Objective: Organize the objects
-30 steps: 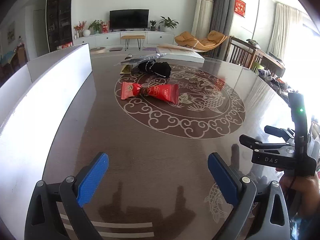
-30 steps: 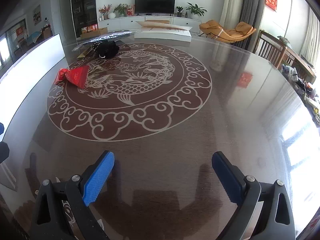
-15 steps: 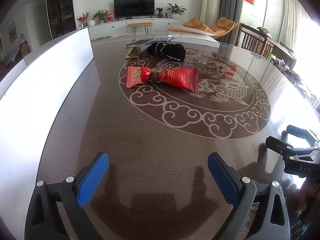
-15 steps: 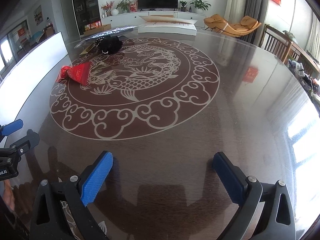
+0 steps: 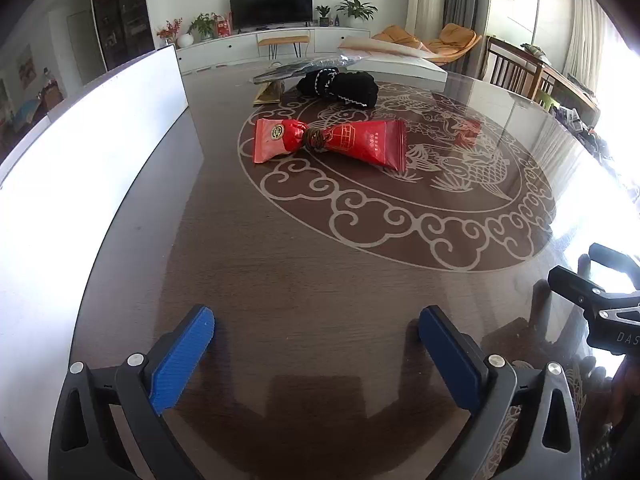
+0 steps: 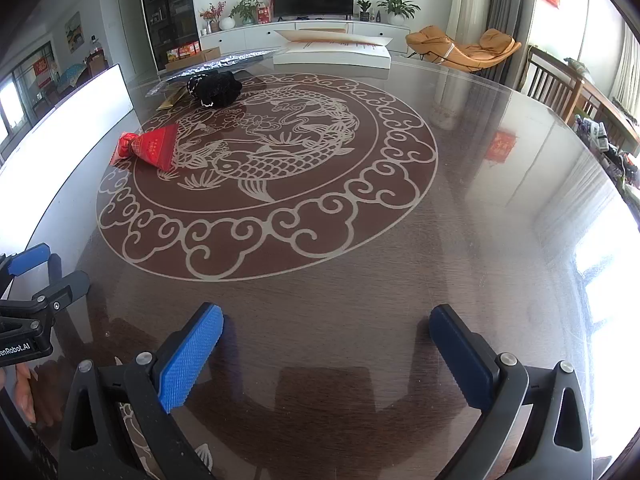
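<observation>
A red snack packet (image 5: 332,144) tied in the middle lies on the round dark table (image 5: 304,280), seen also in the right wrist view as the red packet (image 6: 150,150) at the left. Behind it sit a black knitted bundle (image 5: 344,86), a silver foil bag (image 5: 296,69) and a small gold sachet (image 5: 269,94). My left gripper (image 5: 316,340) hangs open over bare table, well short of the packet. My right gripper (image 6: 326,344) is open too, nothing between its fingers, near the table's front edge.
A tall white panel (image 5: 92,152) runs along the table's left side. A flat white box (image 6: 336,54) lies at the far edge. Wooden chairs (image 6: 560,88) stand at the right. The other gripper's frame (image 5: 600,304) shows at the right of the left wrist view.
The left gripper has moved forward and down toward the red packet, which now looks larger and nearer. The right gripper has barely shifted; the left gripper's tip has come into its view.
</observation>
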